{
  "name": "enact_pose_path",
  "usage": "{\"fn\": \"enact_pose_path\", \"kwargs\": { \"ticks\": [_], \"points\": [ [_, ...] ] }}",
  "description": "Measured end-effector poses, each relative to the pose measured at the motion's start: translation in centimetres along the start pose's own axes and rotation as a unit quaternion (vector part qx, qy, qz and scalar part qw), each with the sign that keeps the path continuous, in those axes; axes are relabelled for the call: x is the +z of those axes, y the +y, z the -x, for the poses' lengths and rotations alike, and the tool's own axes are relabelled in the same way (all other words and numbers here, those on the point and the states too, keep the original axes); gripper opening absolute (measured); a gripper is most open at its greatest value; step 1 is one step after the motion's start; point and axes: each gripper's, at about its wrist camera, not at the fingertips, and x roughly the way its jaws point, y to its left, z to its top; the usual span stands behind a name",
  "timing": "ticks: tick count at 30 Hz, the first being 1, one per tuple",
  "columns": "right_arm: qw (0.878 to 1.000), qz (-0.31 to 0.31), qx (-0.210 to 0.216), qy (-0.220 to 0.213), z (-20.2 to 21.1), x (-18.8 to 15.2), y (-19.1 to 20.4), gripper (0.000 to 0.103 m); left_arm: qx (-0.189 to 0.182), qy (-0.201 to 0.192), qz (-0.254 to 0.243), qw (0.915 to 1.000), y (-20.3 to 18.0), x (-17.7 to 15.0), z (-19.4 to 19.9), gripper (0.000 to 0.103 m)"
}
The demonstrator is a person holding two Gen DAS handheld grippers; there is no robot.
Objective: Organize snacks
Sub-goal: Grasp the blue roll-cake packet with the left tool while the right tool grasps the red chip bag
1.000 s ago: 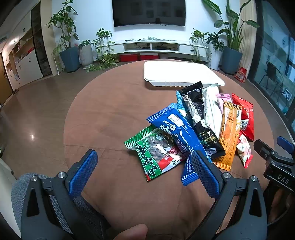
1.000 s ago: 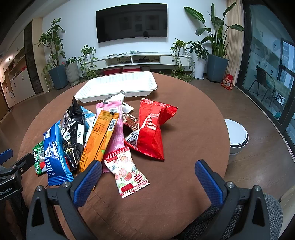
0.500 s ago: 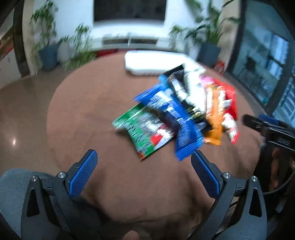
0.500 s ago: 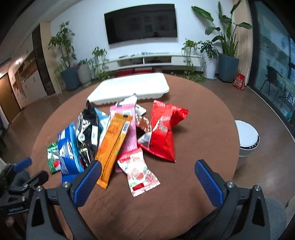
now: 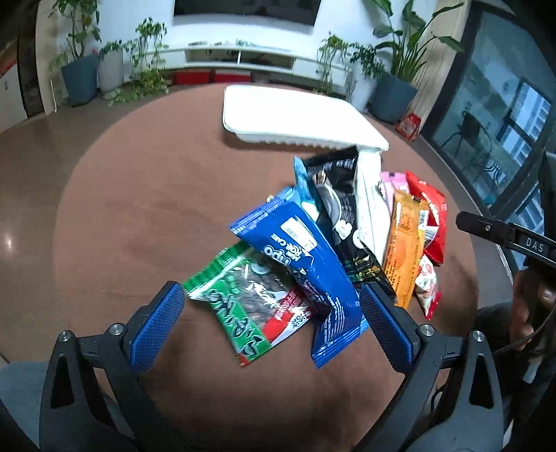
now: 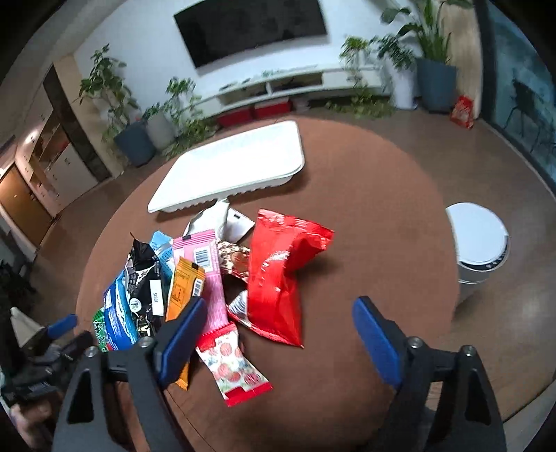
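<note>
Both my grippers just dropped closer to the snacks [image 5: 330, 243] heaped mid-frame on the counter [image 5: 146, 194], left gripper [image 5: 271, 320] and right gripper [image 6: 274, 333] jaws apart and empty, tray [image 6: 229, 167] above untouched, so sorting hasn't started.

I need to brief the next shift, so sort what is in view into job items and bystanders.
Job items: white tray; green seaweed pack; blue cake pack; black pack; orange bar; pink bar; red bag; strawberry candy pack.

Bystanders: television; potted plants; white bin.
</note>
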Motion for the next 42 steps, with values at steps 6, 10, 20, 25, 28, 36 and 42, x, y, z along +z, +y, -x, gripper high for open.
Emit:
{"fn": "enact_pose_path", "kwargs": {
  "ticks": [6, 10, 20, 25, 28, 36, 42],
  "points": [
    [0.998, -0.027, 0.020, 0.045, -2.9, 0.2, -0.9, 0.067, -0.004, 0.016, 0.006, 0.9998, -0.3, 1.0, -2.0, 0.084],
    [0.997, -0.041, 0.029, 0.061, -3.9, -0.2, -1.2, 0.058, -0.003, 0.016, 0.012, 0.9998, -0.4, 1.7, -2.1, 0.084],
    [0.999, -0.026, 0.013, 0.041, -3.4, 0.0, -0.4, 0.058, 0.025, -0.013, -0.007, 0.9996, -0.9, 2.6, 0.7, 0.084],
    [0.999, -0.033, 0.013, 0.036, -3.4, 0.4, -0.5, 0.058, -0.022, 0.019, -0.008, 0.9995, -1.5, 2.5, -0.4, 0.084],
    [0.999, -0.028, 0.008, 0.035, -3.7, 0.7, -0.3, 0.058, -0.047, 0.039, -0.002, 0.9981, -2.1, 1.7, -1.6, 0.071],
    [0.999, -0.030, 0.007, 0.043, -4.0, 0.9, -0.5, 0.058, -0.050, 0.054, 0.014, 0.9972, -1.9, 1.9, -3.4, 0.054],
    [0.998, -0.034, 0.014, 0.055, -4.7, 1.0, -0.4, 0.058, -0.047, 0.053, 0.019, 0.9973, -1.7, 2.2, -3.7, 0.048]
  ]
}}
